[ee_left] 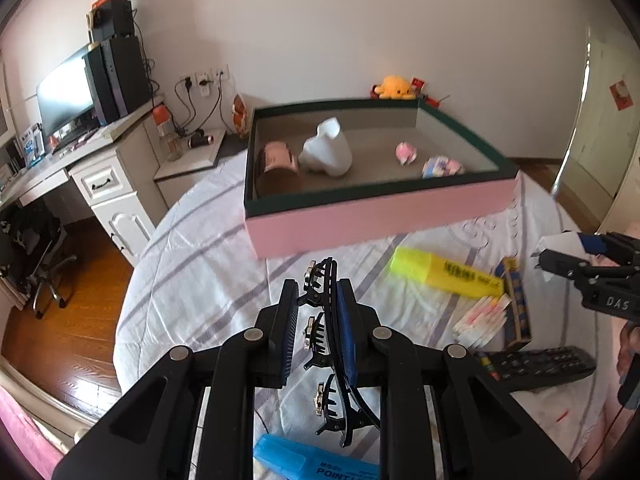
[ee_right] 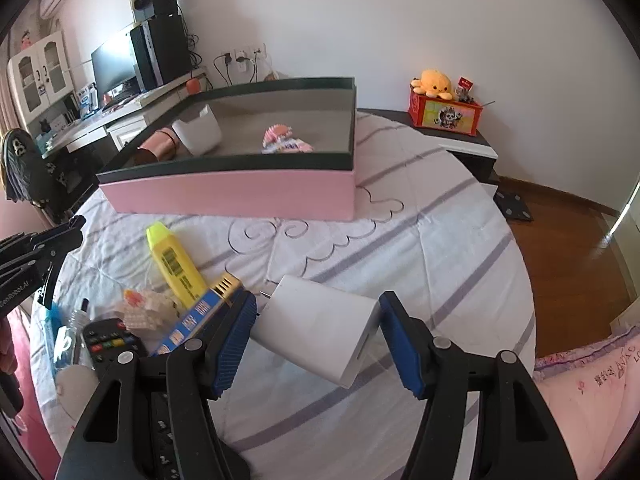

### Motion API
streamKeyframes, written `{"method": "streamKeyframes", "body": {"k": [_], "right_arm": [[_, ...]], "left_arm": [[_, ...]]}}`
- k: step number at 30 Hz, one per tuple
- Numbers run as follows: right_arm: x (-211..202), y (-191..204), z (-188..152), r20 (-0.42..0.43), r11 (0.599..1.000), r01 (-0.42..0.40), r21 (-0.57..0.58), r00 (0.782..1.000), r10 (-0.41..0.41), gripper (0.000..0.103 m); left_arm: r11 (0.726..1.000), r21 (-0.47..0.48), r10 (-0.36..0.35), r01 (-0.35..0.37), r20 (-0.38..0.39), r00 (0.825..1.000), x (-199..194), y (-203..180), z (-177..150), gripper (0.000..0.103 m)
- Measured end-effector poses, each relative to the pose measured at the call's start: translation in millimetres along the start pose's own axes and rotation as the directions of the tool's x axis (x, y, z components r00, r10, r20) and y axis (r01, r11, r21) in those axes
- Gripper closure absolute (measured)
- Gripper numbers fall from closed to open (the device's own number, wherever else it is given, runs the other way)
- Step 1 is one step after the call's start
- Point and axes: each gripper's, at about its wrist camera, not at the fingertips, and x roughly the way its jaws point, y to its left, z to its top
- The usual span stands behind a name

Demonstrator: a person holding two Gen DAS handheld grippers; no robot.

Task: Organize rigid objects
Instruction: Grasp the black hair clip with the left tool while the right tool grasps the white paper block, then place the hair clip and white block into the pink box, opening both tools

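A pink box with a dark green rim stands on the bed; inside lie a white cup, a pink roll and small pink pieces. My left gripper is shut on a strip of black hair clips, held above the bedspread in front of the box. My right gripper is shut on a white charger block, held above the bed. The right gripper also shows at the right edge of the left wrist view.
On the bedspread lie a yellow highlighter, a blue-gold box, pastel sticks, a black remote and a blue box. A desk with monitor stands left; a red box with a plush stands behind.
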Motion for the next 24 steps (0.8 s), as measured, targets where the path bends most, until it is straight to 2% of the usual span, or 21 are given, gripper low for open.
{"method": "streamKeyframes", "body": {"k": [11,17,24], "right_arm": [[-37,10,38,0.114,0.999,-0.003,-0.036,0.993,0.007,0.038],[-55,20,70,0.182,0.997,-0.03,-0.065,0.982,0.041,0.038],[-54,33,105,0.21,0.993,-0.057,-0.105,0.975,0.078,0.038]], "left_arm": [[1.0,0.018,-0.021,0.019,0.139,0.99,-35,-13,46,0.084],[0.998,0.048,-0.038,0.03,0.179,0.983,-39,-25,70,0.084],[0.996,0.084,-0.051,0.034,0.21,0.976,-34,-34,102,0.084]]}}
